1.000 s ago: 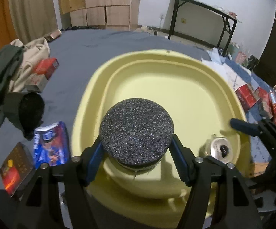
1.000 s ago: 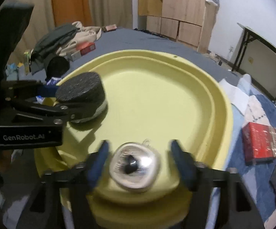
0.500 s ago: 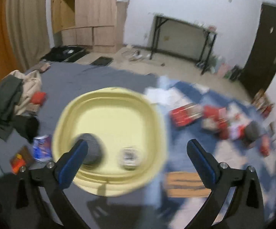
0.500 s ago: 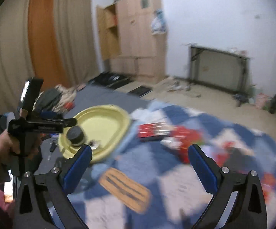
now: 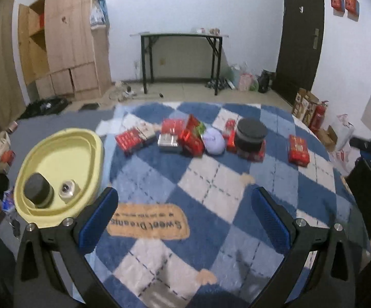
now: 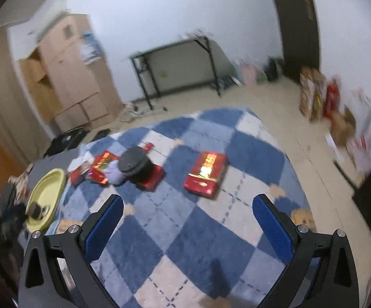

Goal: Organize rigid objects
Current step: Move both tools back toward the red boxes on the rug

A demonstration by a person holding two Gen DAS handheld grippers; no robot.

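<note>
We have let go of 2 items: the dark-lidded jar (image 5: pixel 37 190) and the metal can (image 5: pixel 68 190) now sit in the yellow tray (image 5: pixel 65 151), while both tools have pulled back over the checked rug (image 5: pixel 211 179). The left tool (image 5: pixel 185 215) and right tool (image 6: pixel 188 220) stand fully apart, empty. Red boxes (image 5: pixel 298 151) and another jar (image 5: pixel 251 136) await.

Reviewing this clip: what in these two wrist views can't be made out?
- Print on the red boxes: too small in the left wrist view, motion-blurred in the right.
- Contents of the black-lidded jar in the yellow tray: hidden by its lid.
- Items left of the tray: cut off by the left wrist view's dark fisheye rim.
- Lavender object: partly hidden by boxes, unidentifiable.
</note>
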